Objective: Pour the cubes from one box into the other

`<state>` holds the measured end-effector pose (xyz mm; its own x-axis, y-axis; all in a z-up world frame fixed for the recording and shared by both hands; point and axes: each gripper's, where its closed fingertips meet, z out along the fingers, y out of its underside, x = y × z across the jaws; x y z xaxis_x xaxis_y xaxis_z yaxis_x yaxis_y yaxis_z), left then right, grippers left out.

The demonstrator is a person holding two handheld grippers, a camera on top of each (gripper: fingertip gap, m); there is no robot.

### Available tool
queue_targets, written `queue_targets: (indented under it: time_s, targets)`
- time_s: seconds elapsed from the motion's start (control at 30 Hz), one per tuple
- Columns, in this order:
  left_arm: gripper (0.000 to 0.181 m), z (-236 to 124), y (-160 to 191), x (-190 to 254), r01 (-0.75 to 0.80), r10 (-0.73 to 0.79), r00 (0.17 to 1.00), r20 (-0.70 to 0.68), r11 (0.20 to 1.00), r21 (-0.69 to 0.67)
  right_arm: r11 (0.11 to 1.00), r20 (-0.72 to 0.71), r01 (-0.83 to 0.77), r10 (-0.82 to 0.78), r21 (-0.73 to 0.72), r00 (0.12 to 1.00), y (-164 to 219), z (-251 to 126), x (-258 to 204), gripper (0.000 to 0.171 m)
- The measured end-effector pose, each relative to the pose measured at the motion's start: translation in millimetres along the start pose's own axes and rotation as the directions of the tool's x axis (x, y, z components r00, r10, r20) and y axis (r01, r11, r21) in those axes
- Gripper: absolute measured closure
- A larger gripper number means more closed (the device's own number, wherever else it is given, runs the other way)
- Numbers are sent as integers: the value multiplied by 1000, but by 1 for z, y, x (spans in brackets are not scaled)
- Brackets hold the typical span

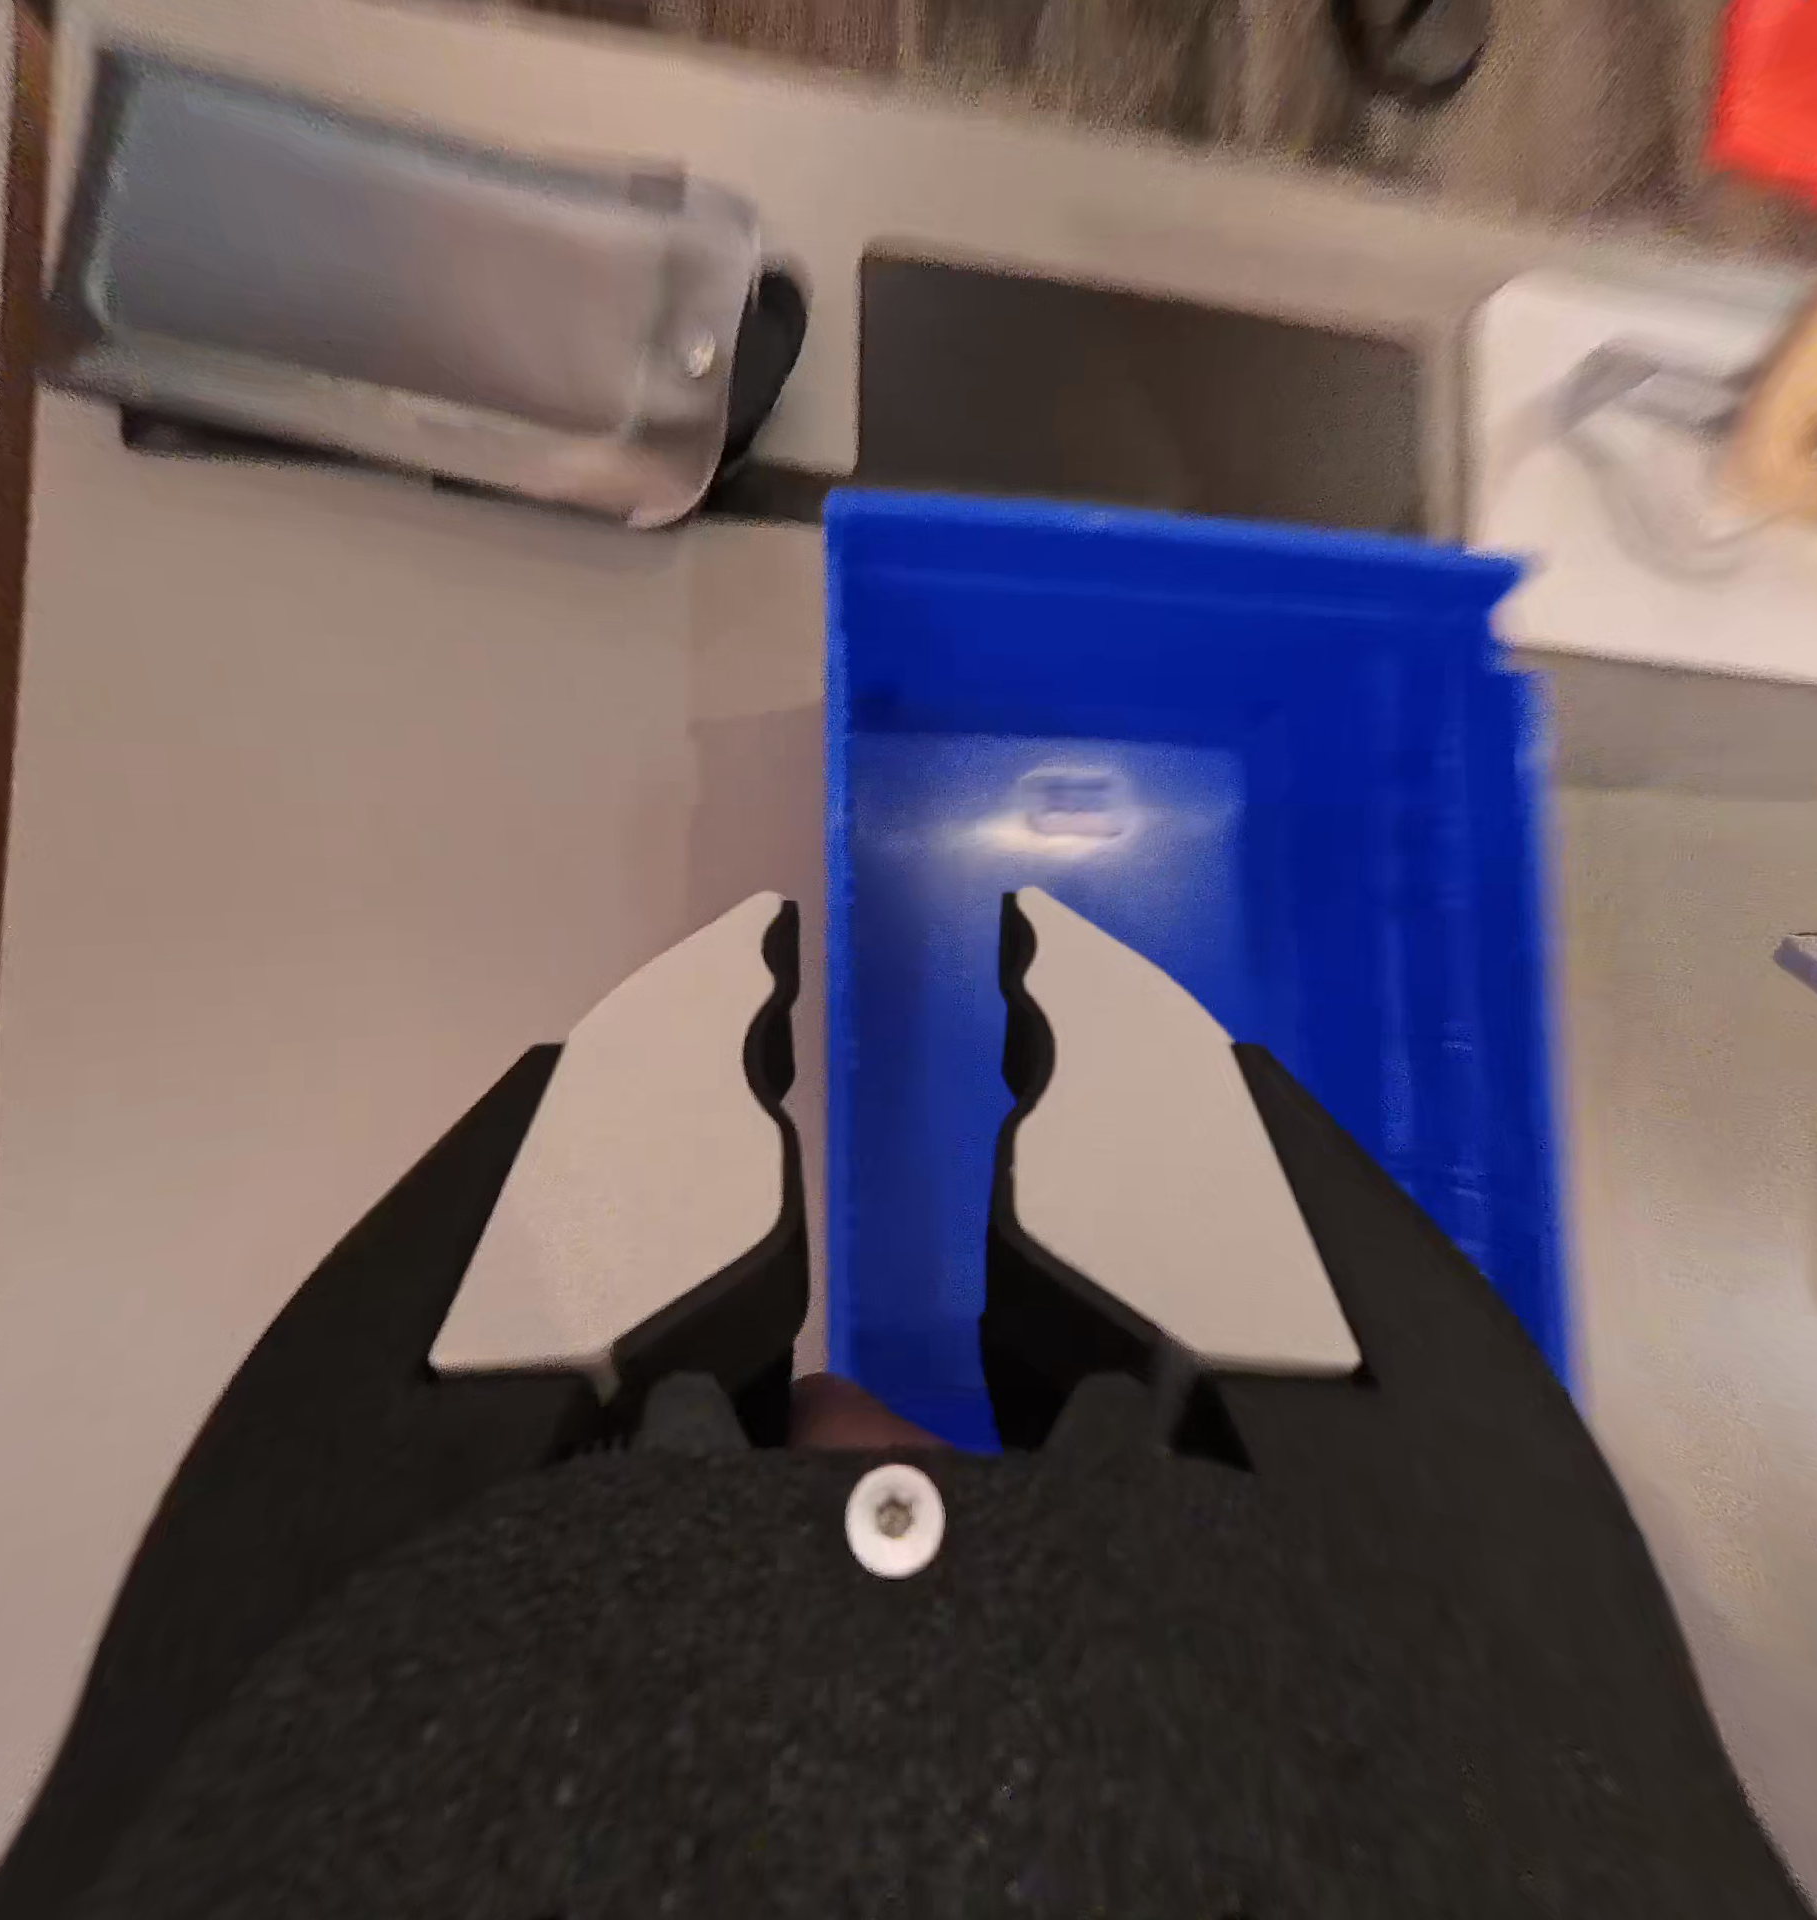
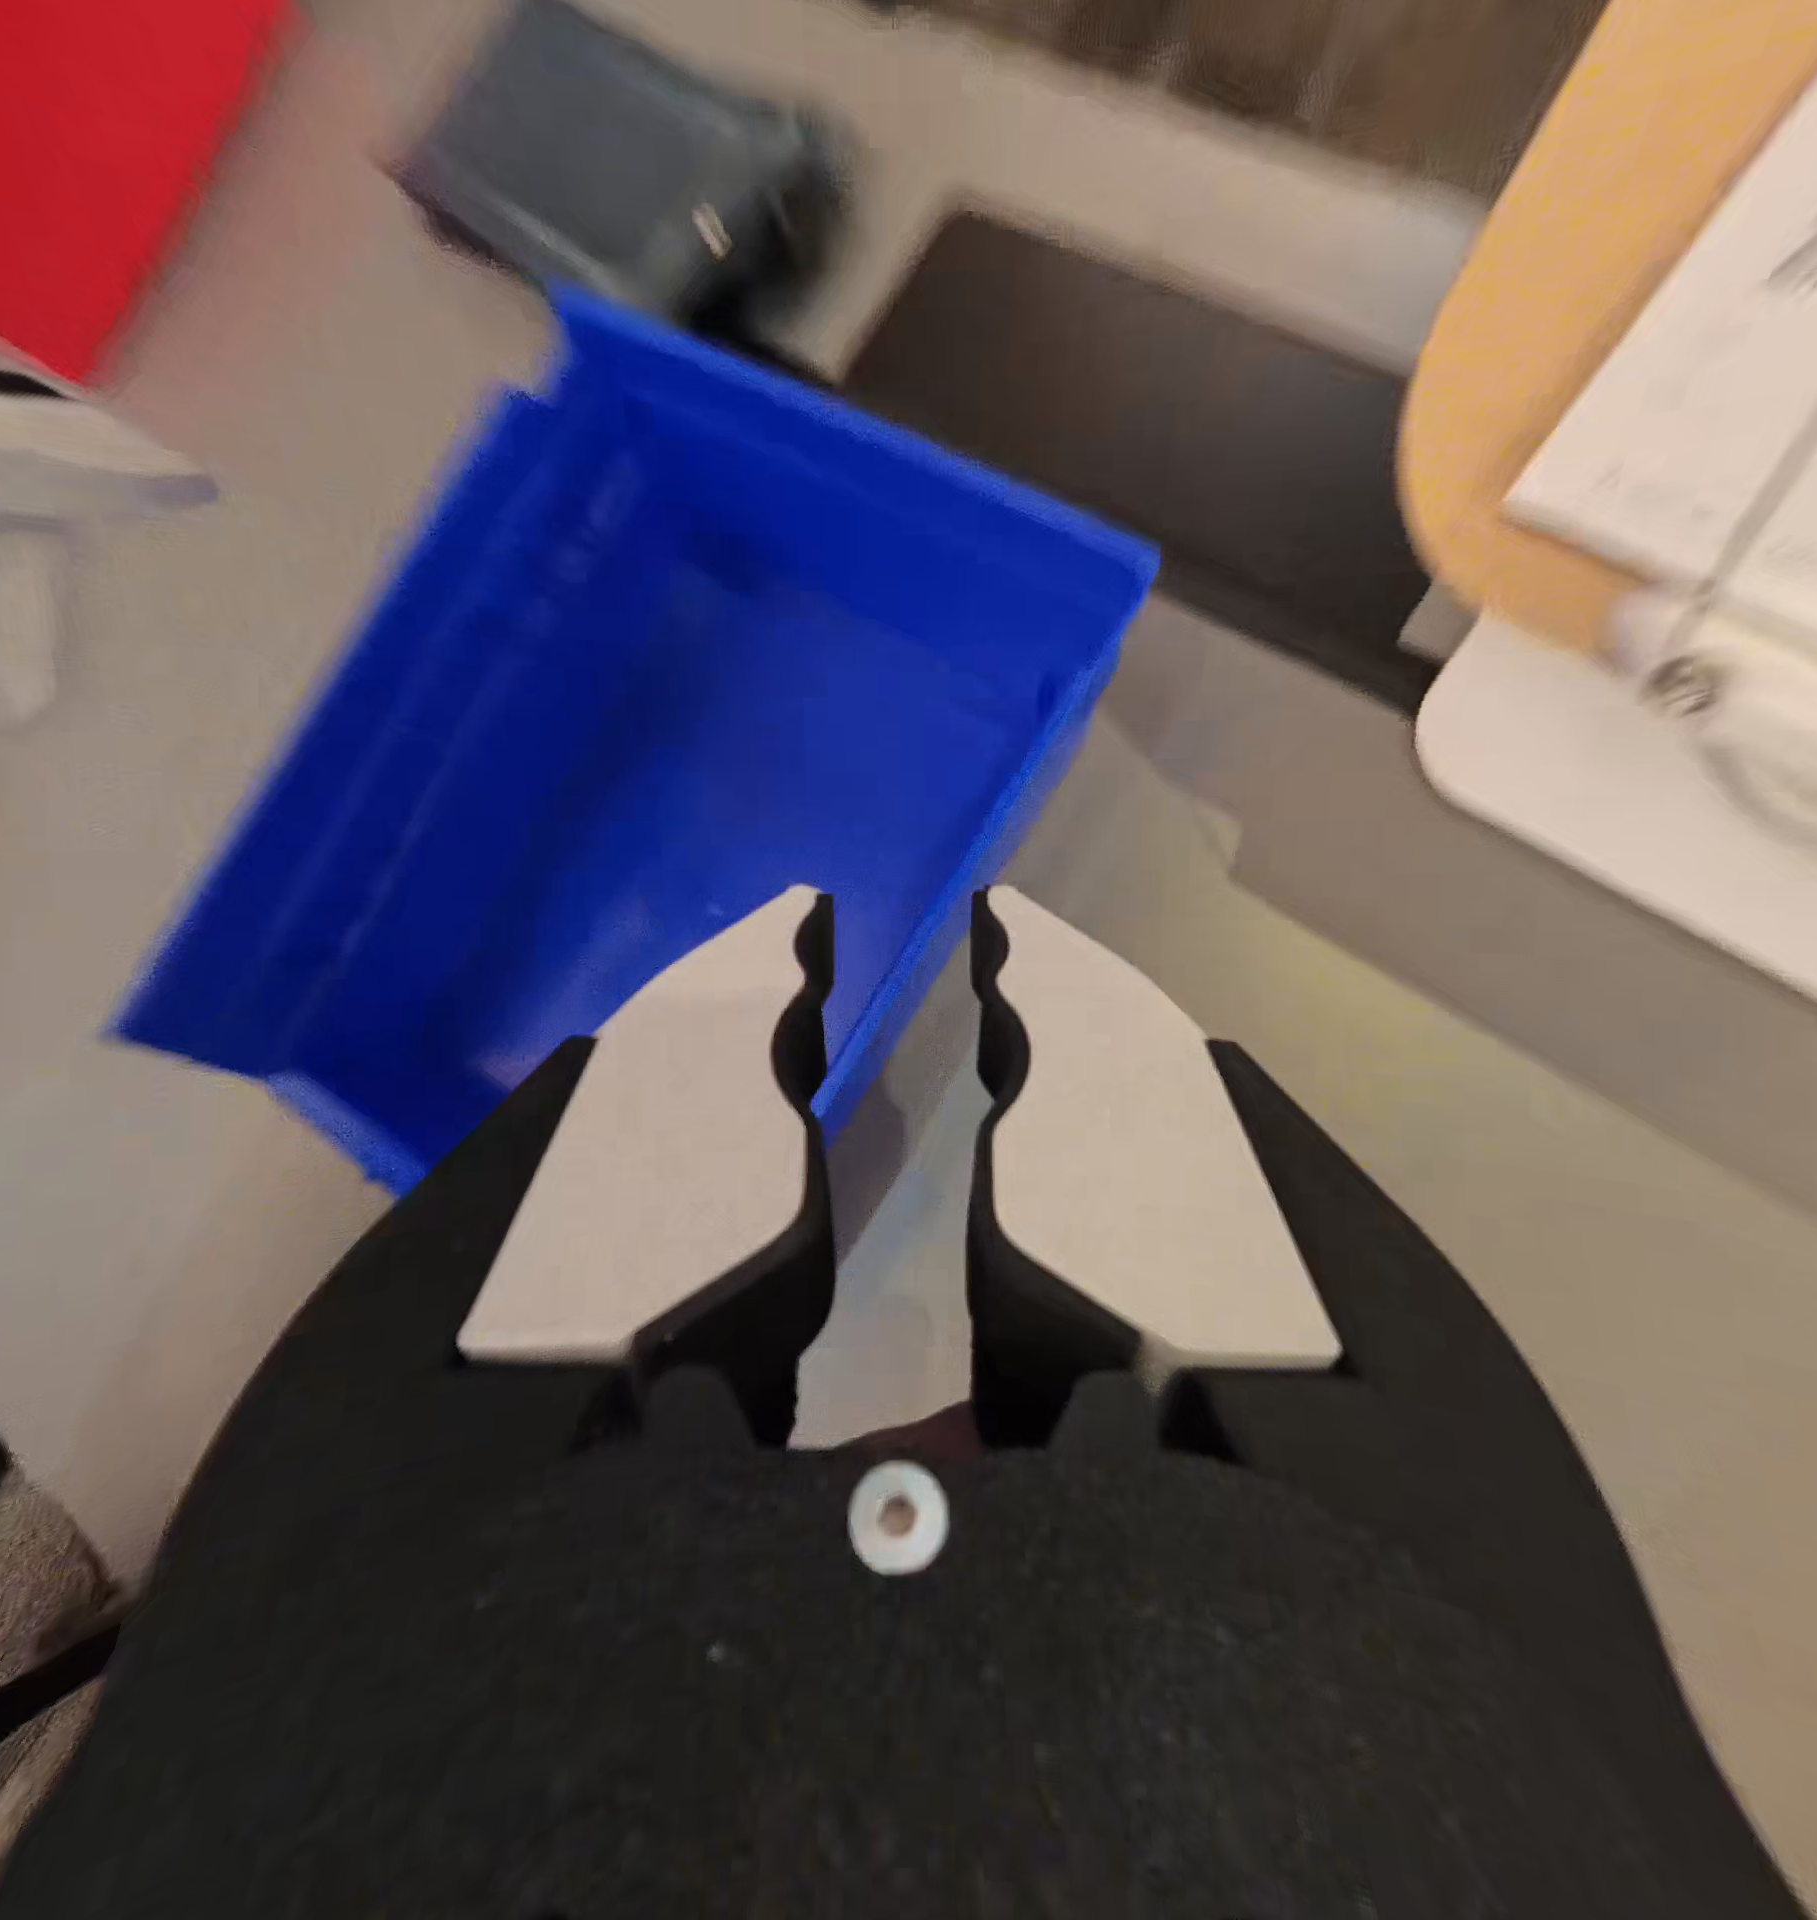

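Observation:
A blue open box [image 1: 1486, 935] stands on the pale table, and I see no cubes in it, only a light glare on its floor. My left gripper [image 1: 899, 904] is open and straddles the box's left wall, with one finger outside and one inside. In the right wrist view the same blue box [image 2: 447, 727] lies at a slant. My right gripper [image 2: 902, 899] is open and straddles its right wall near the near corner. A blurred red thing [image 1: 1797, 94] shows at the far right, and it also shows in the right wrist view [image 2: 83, 156] at the upper left. Both views are motion-blurred.
A grey clear-cased device [image 1: 395, 312] lies at the back left and a dark mat [image 1: 1132, 395] behind the box. A white tray [image 1: 1610, 582] with white items sits at the right. In the right wrist view, a tan thing [image 2: 1569, 312] and a white box [image 2: 1735, 364] are at the right.

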<state>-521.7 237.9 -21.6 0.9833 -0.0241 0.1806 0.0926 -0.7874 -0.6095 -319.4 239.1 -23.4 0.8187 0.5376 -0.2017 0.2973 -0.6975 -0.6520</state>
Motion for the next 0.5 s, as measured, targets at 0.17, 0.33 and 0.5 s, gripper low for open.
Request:
queue_targets:
  time_s: [0.17,0.33,0.5]
  targets:
    - [145,-127,2,63,17,25,991,-132,952,306,907,144,144,-216,395,966,10,-156,-2,146]
    - [145,-192,120,121,17,93,971,-220,892,451,789,-31,242,-273,565,962,139,-271,77,142]
    - [143,-130,262,129,29,31,993,-111,866,498,790,-277,117,69,602,958,300,-330,204,135]
